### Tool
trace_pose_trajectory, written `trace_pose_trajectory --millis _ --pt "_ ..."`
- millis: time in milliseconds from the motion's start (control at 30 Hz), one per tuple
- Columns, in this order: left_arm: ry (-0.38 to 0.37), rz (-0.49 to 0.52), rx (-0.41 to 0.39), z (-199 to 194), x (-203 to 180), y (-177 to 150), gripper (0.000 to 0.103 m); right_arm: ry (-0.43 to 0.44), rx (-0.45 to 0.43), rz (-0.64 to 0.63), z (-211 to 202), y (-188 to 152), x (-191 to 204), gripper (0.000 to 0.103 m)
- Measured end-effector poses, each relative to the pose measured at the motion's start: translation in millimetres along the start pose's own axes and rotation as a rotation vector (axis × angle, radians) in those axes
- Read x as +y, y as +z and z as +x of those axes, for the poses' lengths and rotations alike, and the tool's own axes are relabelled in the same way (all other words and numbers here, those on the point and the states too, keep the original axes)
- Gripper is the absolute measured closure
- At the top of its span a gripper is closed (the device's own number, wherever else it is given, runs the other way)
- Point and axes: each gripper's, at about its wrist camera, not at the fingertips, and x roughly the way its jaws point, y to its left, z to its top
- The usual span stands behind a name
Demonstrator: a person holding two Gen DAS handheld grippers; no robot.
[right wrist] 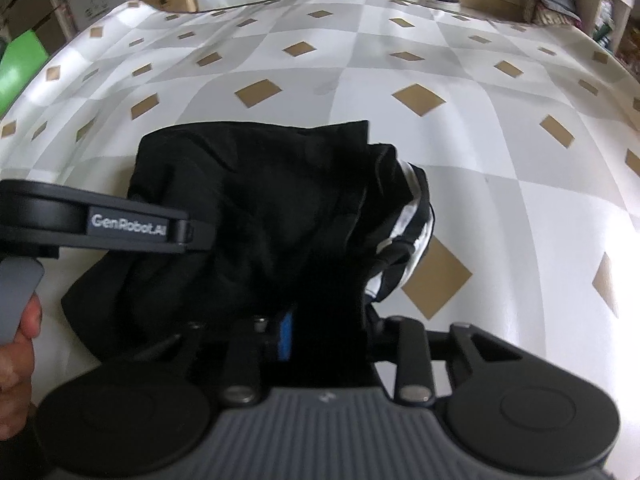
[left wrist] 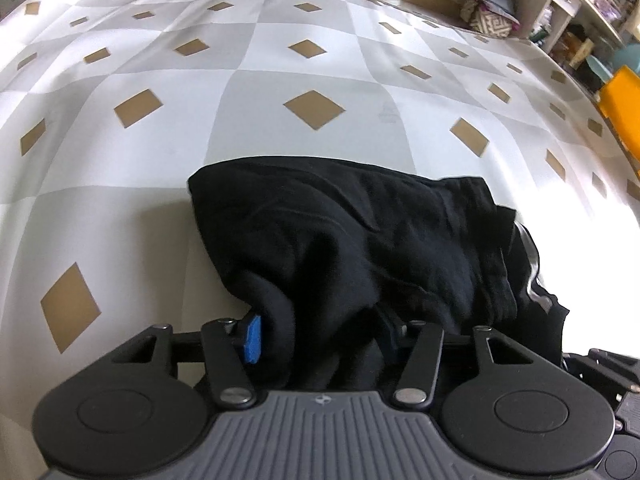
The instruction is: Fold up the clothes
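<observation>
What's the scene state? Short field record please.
surface: table with checked cloth, tan diamonds
garment: black garment, bunched, white stripes at its right edge
left gripper: fabric between its fingers, blue pad against it
right gripper: fabric between its fingers
hand: holds the left gripper's handle, seen in the right view
fold: not yet done

A black garment (right wrist: 256,208) with white stripes along one edge is seen bunched on a table (right wrist: 500,168) covered in grey and white checks with tan diamonds. Its near fold is pinched between the fingers of the right gripper (right wrist: 320,340). At the left edge, the left gripper (right wrist: 120,224) is held by a hand (right wrist: 16,352).
</observation>
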Motion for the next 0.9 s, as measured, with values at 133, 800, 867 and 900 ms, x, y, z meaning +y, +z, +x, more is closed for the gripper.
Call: trace_pose_trajectory --millis 133,800,867,900 --pt "-0.007 0.016 -0.002 2 -2 0 0.042 -0.01 -0.001 0.031 2 -1 -5 0.052" --pt "-0.013 0.09 -0.108 -28 -13 -8 0.078 0.008 -0.126 -0.028 -34 4 10 0.087" --pt "-0.014 0.074 -0.116 -33 -11 -8 0.078 0.006 -0.127 -0.026 -35 2 10 0.087" --pt "-0.015 0.066 -0.115 -35 -9 -8 0.078 0.01 -0.127 -0.02 -36 1 10 0.087"
